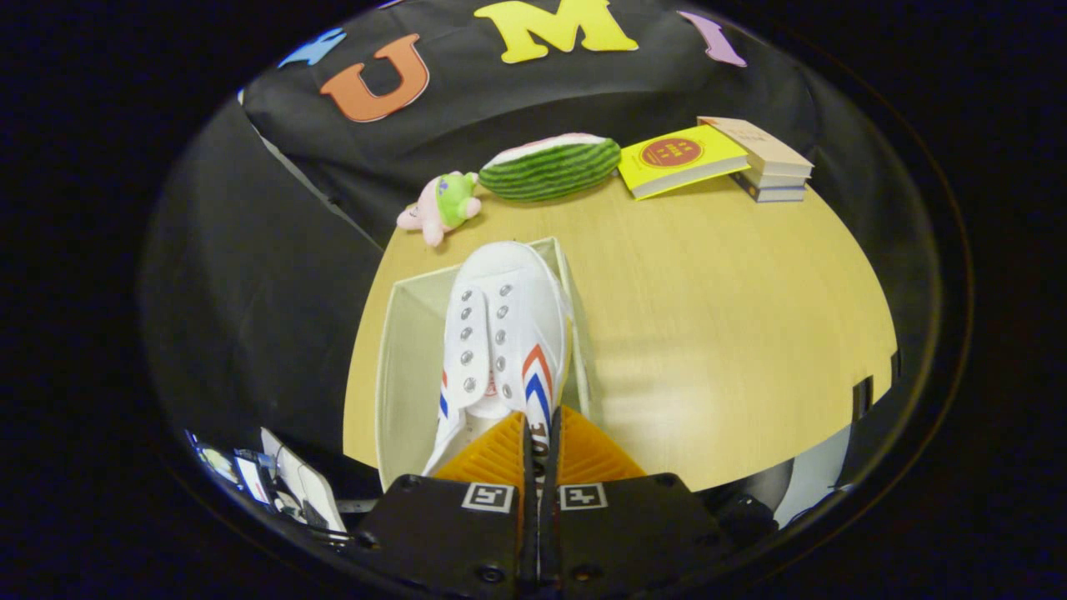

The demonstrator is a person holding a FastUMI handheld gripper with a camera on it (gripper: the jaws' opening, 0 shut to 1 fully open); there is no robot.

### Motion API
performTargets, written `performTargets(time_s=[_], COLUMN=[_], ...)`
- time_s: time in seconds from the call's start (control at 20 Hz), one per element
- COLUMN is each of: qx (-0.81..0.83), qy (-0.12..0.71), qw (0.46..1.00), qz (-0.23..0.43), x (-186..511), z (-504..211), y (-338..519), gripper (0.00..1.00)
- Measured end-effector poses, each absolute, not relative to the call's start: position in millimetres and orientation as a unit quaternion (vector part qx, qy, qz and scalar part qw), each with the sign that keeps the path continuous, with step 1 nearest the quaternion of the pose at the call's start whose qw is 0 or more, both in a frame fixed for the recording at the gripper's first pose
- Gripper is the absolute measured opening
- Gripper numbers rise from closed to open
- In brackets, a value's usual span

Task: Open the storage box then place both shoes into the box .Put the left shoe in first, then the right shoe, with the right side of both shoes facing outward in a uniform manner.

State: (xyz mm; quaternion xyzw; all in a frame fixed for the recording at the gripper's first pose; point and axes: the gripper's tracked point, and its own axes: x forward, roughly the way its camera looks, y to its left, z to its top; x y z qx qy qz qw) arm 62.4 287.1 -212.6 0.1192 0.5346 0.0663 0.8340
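Observation:
A white canvas shoe (500,333) with red and blue chevron stripes and metal eyelets hangs over the open storage box (400,350), its toe pointing away from me toward the box's far wall. My gripper (542,437) is shut on the shoe's heel edge, both fingers (492,454) pressing the thin collar between them. The box is pale and rectangular and sits on the wooden table (708,317), at its left side. The shoe lies along the box's right wall, and the box's floor to the left of it shows bare.
At the table's far edge lie a small pink and green plush toy (440,206), a watermelon-shaped cushion (550,167), a yellow book (679,158) and a short stack of books (771,158). Some cables and devices (283,483) sit beyond the table's near left corner.

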Motion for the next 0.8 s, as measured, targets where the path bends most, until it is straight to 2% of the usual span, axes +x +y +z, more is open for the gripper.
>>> performTargets(time_s=[0.05,0.15,0.2,0.3,0.45,0.55,0.6,0.7,0.8], qx=[0.125,0.129,0.129,0.132,0.130,0.121,0.115,0.104,0.091], qy=[0.536,0.534,0.530,0.517,0.486,0.448,0.428,0.390,0.358], qw=[0.832,0.832,0.834,0.841,0.858,0.879,0.889,0.908,0.922], qz=[0.066,0.074,0.079,0.090,0.105,0.114,0.114,0.116,0.116], x=[64.2,65.7,65.8,69.6,80.2,88.5,92.7,100.9,105.1], z=[-214.6,-215.7,-213.6,-209.3,-201.0,-183.7,-177.9,-162.7,-141.5], y=[288.8,293.3,293.6,298.1,298.1,294.0,290.0,281.0,271.8], gripper=[0.08,0.18,0.28,0.38,0.34,0.39,0.49,0.55,0.68])
